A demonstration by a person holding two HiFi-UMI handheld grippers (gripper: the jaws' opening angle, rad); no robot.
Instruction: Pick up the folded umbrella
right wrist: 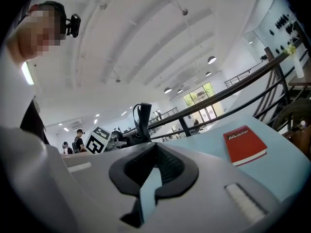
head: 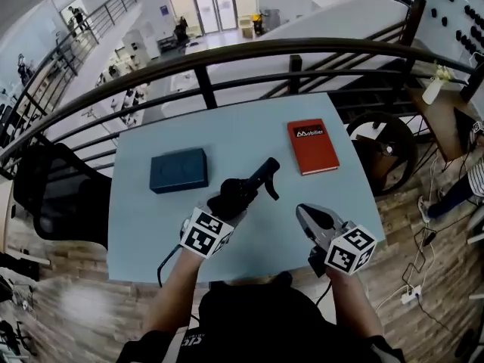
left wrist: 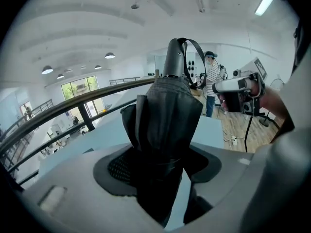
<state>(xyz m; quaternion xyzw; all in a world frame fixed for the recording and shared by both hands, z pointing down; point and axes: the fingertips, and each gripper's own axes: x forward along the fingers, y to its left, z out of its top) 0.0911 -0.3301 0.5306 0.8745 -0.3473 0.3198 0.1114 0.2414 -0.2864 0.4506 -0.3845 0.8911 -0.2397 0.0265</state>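
The folded black umbrella point(head: 243, 190) is off the light blue table point(head: 144, 233), with my left gripper point(head: 229, 200) shut on its bundled fabric. Its handle with a wrist strap point(head: 266, 174) points away toward the red notebook. In the left gripper view the umbrella point(left wrist: 167, 115) stands up between the two pads of my left gripper point(left wrist: 160, 171), handle uppermost. My right gripper point(head: 306, 215) hovers to the right of the umbrella, apart from it, with nothing in it. In the right gripper view the jaws of my right gripper point(right wrist: 155, 165) stand together, and the umbrella handle point(right wrist: 142, 118) shows beyond them.
A dark blue box point(head: 178, 169) lies on the table's left part and a red notebook point(head: 312, 146) at its far right, also visible as the red notebook point(right wrist: 244, 143). A dark railing point(head: 227, 55) runs behind the table. A black chair point(head: 53, 195) stands at the left.
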